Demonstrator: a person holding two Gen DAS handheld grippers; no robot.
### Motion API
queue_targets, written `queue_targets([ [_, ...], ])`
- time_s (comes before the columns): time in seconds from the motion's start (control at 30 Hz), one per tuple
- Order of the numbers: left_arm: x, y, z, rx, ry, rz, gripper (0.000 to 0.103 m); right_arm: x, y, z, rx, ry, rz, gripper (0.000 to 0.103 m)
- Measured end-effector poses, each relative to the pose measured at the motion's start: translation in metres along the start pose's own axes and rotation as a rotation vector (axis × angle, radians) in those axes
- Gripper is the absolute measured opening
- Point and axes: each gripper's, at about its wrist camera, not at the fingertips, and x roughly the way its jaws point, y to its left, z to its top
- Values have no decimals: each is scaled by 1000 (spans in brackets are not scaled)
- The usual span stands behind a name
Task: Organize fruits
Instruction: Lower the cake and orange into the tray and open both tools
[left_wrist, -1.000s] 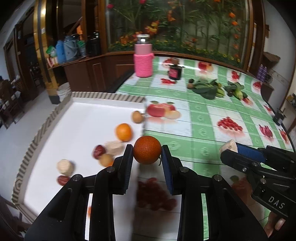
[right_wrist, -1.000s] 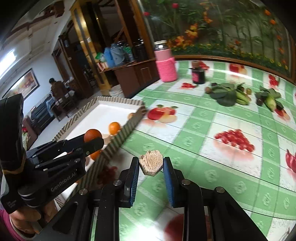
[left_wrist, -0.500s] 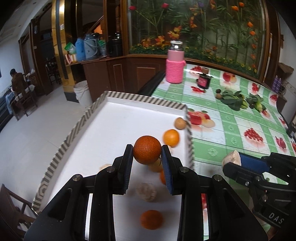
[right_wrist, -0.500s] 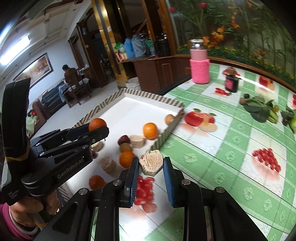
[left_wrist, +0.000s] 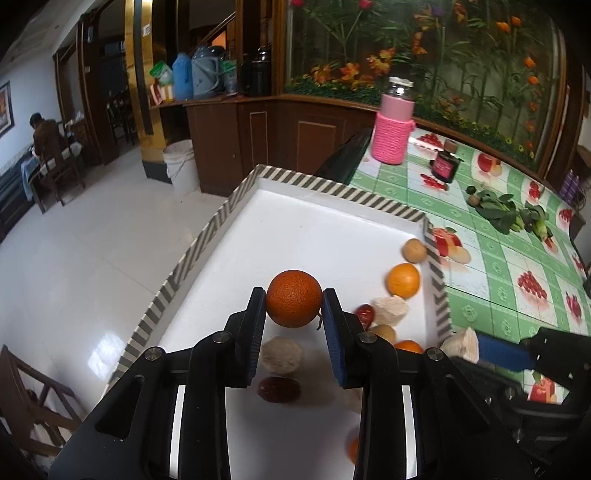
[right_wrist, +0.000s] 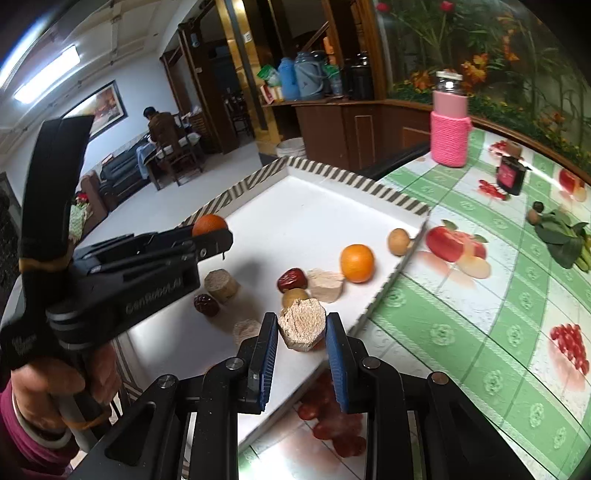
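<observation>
My left gripper (left_wrist: 293, 308) is shut on a dark orange (left_wrist: 293, 303) and holds it above the white tray (left_wrist: 314, 221) with a striped rim. It also shows in the right wrist view (right_wrist: 212, 236). My right gripper (right_wrist: 301, 330) is shut on a beige cut chunk (right_wrist: 302, 328), above the tray's right rim; it shows in the left wrist view (left_wrist: 461, 341). In the tray lie a lighter orange (right_wrist: 356, 263), a brown round fruit (right_wrist: 398, 242), red dates (right_wrist: 291, 279) and several beige chunks (right_wrist: 325, 284).
The tray (right_wrist: 295, 206) stands on a green checked tablecloth (right_wrist: 480, 314) with fruit prints. Further back stand a pink-sleeved bottle (right_wrist: 448, 134), a small dark jar (right_wrist: 511, 175) and leafy greens (right_wrist: 565, 240). The floor drops away left of the tray.
Both grippers have moved left from over the tablecloth to over the tray, each still holding its item. The view now looks further over the tray.
</observation>
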Motion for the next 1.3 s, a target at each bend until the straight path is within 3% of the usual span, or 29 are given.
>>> queue_targets([
  [0.4,22,14,2,-16,56,15,30,31,18,3,-46,61,51,25],
  [0.93,36,5,4,17,97,24,30,52,25,3,-63,91,96,25],
  [1.3,37,3,3,11,110,39,31,40,21,3,-39,54,123,29],
])
